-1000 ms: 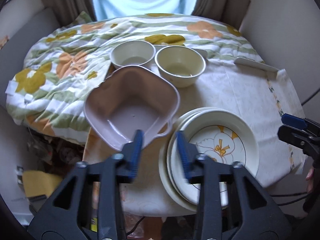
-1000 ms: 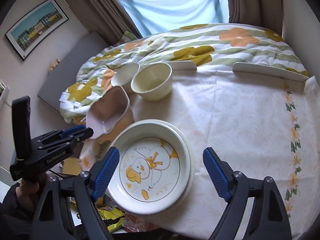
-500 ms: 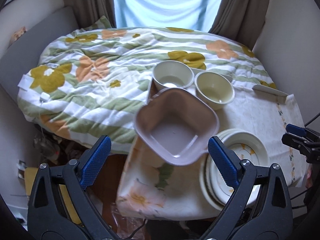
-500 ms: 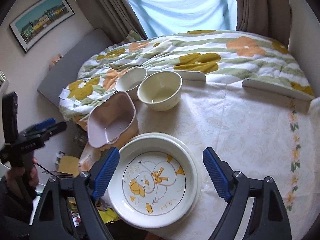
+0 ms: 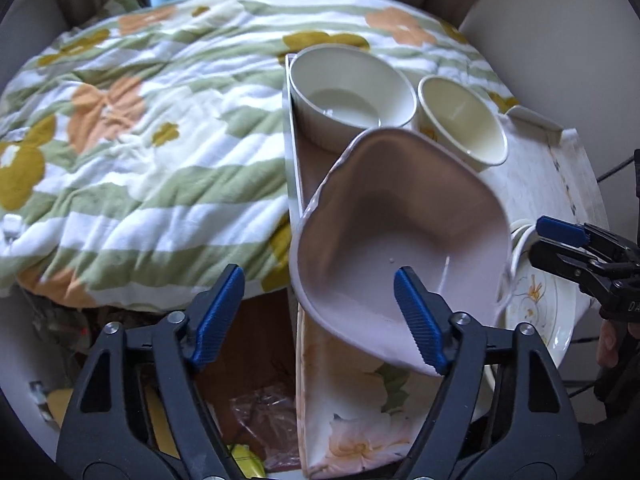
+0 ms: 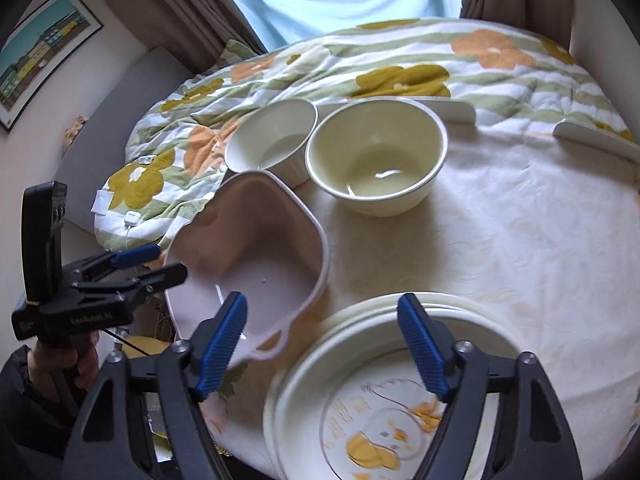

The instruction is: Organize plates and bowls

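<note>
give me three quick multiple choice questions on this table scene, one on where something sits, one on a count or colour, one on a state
1. Where is the duck plate relative to the pink bowl in the right wrist view?
A. lower right of it
B. behind it, by the window
C. inside it

2. How many round cream bowls stand behind the pink bowl?
A. one
B. two
C. four

3. What do the round cream bowls hold?
A. soup
B. fruit
C. nothing

Answers:
1. A, the plate stack lies at the near table edge, lower right of the pink bowl.
2. B, the left cream bowl and right cream bowl stand side by side.
3. C, both show bare insides.
</note>
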Demonstrator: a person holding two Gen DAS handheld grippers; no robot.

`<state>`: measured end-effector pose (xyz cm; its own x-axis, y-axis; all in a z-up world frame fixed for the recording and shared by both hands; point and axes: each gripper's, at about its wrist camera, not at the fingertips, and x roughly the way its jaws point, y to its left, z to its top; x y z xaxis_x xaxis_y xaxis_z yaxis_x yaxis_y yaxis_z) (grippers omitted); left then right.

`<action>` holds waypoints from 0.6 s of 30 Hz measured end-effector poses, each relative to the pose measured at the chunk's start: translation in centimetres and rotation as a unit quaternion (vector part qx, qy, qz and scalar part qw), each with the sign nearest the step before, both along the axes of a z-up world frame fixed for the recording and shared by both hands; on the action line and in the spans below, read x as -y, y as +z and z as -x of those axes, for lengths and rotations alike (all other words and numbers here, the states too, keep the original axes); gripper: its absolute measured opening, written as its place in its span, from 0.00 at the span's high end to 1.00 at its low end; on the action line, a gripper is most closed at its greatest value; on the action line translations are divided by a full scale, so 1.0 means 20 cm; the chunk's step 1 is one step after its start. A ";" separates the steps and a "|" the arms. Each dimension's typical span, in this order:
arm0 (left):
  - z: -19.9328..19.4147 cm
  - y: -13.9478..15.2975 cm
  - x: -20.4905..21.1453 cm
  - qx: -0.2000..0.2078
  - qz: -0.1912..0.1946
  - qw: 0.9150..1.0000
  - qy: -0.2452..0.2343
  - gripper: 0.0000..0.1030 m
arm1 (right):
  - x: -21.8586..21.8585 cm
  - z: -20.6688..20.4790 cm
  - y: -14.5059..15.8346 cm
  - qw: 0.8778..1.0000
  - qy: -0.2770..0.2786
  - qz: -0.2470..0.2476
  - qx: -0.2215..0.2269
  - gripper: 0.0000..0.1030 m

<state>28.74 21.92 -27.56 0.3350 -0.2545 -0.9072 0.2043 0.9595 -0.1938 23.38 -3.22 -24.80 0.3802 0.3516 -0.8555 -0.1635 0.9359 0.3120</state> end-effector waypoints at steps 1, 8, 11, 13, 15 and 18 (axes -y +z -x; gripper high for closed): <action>-0.02 -0.03 0.00 -0.005 0.005 1.000 -0.005 0.29 | -0.02 -0.02 -0.03 1.000 -0.003 0.001 -0.006 0.42; -0.08 -0.15 0.00 -0.022 0.011 0.999 -0.036 0.54 | -0.13 -0.12 -0.15 0.999 -0.020 0.018 -0.024 0.53; -0.09 -0.15 0.00 -0.017 0.008 0.999 -0.044 0.68 | -0.15 -0.12 -0.17 0.999 -0.025 0.029 -0.027 0.63; -0.09 -0.15 0.01 -0.015 0.007 0.998 -0.054 0.75 | -0.15 -0.13 -0.19 0.999 -0.027 0.033 -0.031 0.76; -0.08 -0.15 0.03 -0.009 -0.005 0.998 -0.061 0.76 | -0.17 -0.13 -0.20 0.998 -0.026 0.042 -0.030 0.83; -0.06 -0.14 0.04 0.000 -0.017 0.998 -0.064 0.77 | -0.18 -0.13 -0.19 0.998 -0.020 0.050 -0.022 0.86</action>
